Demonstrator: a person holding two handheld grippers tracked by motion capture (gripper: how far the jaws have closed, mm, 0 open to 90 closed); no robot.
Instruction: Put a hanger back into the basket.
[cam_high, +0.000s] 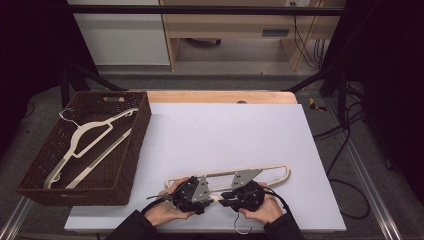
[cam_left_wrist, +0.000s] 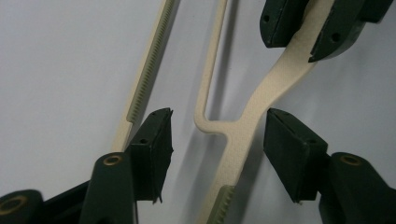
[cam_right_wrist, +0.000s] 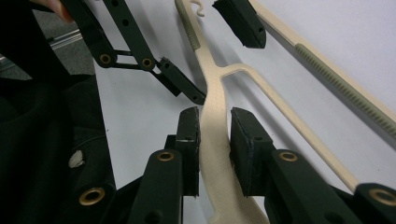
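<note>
High view first: your desk carries a large white sheet (cam_high: 225, 145), and the cream hanger (cam_high: 272, 172) you are working on lies flat near its front edge, just ahead of your hands. At the desk's left edge sits a brown wicker basket (cam_high: 137, 145) with another hanger (cam_high: 85, 137) already inside — that looks like where this one is headed.

Your right gripper (cam_right_wrist: 215, 140) is clamped on the hanger's flat neck, pads pressing it from both sides. Your left gripper (cam_left_wrist: 215, 154) is half apart around the shoulder just beyond the fork; neither pad touches the plastic yet.

Biggest risk: the basket is well apart from the hanger, and the hanger is long. If you lift on the right grip alone, the far end may droop and swing, then catch the basket's rim.

Next: if the left jaws shut off-centre, one pad could push the shoulder sideways and twist it inside the right grip.

Smaller: the two grippers sit close together — in the right gripper view the left one's linkage nearly meets your jaws, so they may knock.

Smallest: the wire hook (cam_high: 243, 229) by your right wrist could snag the trailing cable or your sleeve.
</note>
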